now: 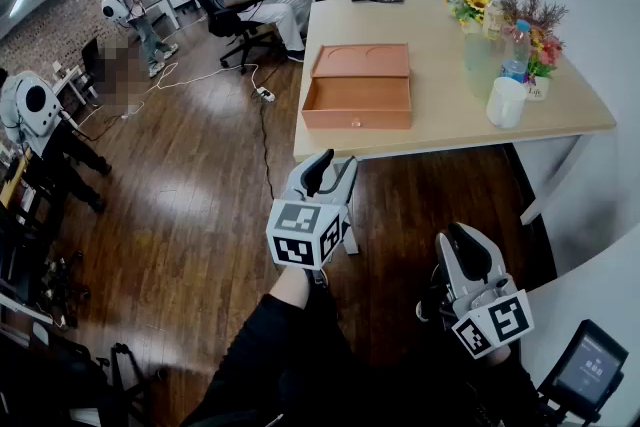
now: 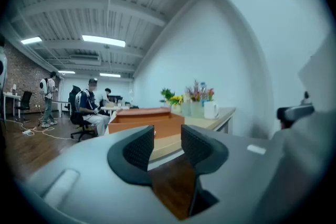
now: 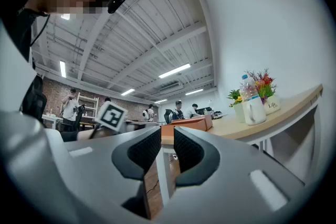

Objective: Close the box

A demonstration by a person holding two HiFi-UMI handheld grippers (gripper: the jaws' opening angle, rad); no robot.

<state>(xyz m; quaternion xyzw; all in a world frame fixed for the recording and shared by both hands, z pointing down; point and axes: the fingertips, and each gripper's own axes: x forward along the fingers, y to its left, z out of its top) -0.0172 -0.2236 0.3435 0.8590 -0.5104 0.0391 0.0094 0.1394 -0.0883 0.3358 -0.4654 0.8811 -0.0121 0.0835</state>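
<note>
Both grippers are held low above the floor point(image 1: 190, 215), well apart from the table point(image 1: 445, 127). The left gripper point(image 2: 167, 140) and the right gripper point(image 3: 167, 145) are closed, with nothing between the jaws. The orange box point(image 1: 357, 102) stands open near the front left corner of the table, its lid point(image 1: 361, 61) laid back flat toward the far edge. The box is judged light and stiff, so it may slide when pushed. The lid is best taken at its far rim and swung forward. Free room is left on the right, up to the mug point(image 1: 505, 102).
</note>
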